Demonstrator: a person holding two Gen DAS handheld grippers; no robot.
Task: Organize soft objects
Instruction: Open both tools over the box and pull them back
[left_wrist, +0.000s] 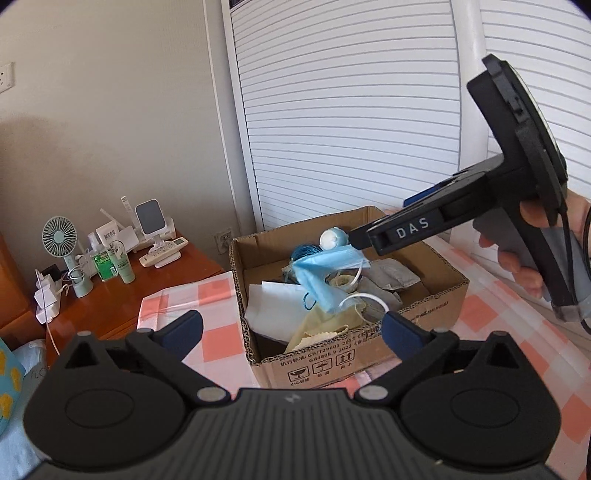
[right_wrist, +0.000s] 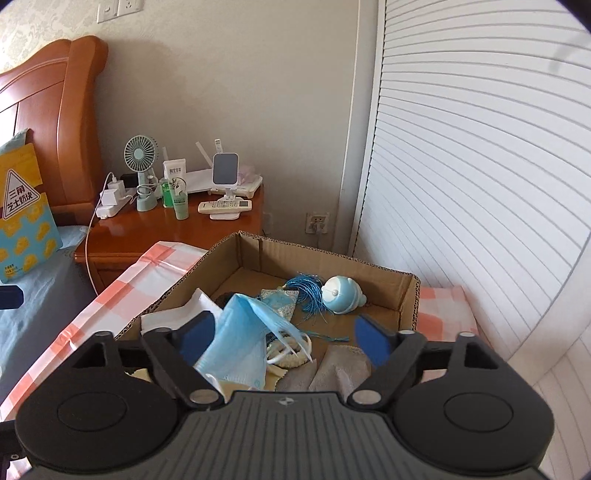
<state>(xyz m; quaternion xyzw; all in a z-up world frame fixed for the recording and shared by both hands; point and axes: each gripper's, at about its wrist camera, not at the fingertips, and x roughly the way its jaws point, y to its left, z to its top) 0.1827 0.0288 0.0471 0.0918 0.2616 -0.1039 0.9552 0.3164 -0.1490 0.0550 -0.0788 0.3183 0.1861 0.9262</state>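
A cardboard box (left_wrist: 436, 306) sits on a pink-and-white checked cloth. In it lie a blue face mask (left_wrist: 325, 269), yellow cloth (left_wrist: 321, 328), grey cloth (left_wrist: 395, 277), white paper (left_wrist: 273, 306), blue tassel (right_wrist: 310, 291) and a blue-white round toy (right_wrist: 341, 293). My right gripper (right_wrist: 284, 338) is open above the box (right_wrist: 406, 291); the mask (right_wrist: 240, 347) hangs against its left finger (right_wrist: 197, 332). In the left wrist view the right gripper (left_wrist: 354, 240) reaches in from the right, with the mask draped at its tip. My left gripper (left_wrist: 291, 330) is open and empty before the box.
A wooden nightstand (right_wrist: 173, 232) holds a small fan (right_wrist: 142, 170), bottles, chargers and a remote. A wooden headboard (right_wrist: 55, 122) and a yellow-blue bag (right_wrist: 24, 206) are at left. White louvred doors (right_wrist: 480, 166) stand behind and right.
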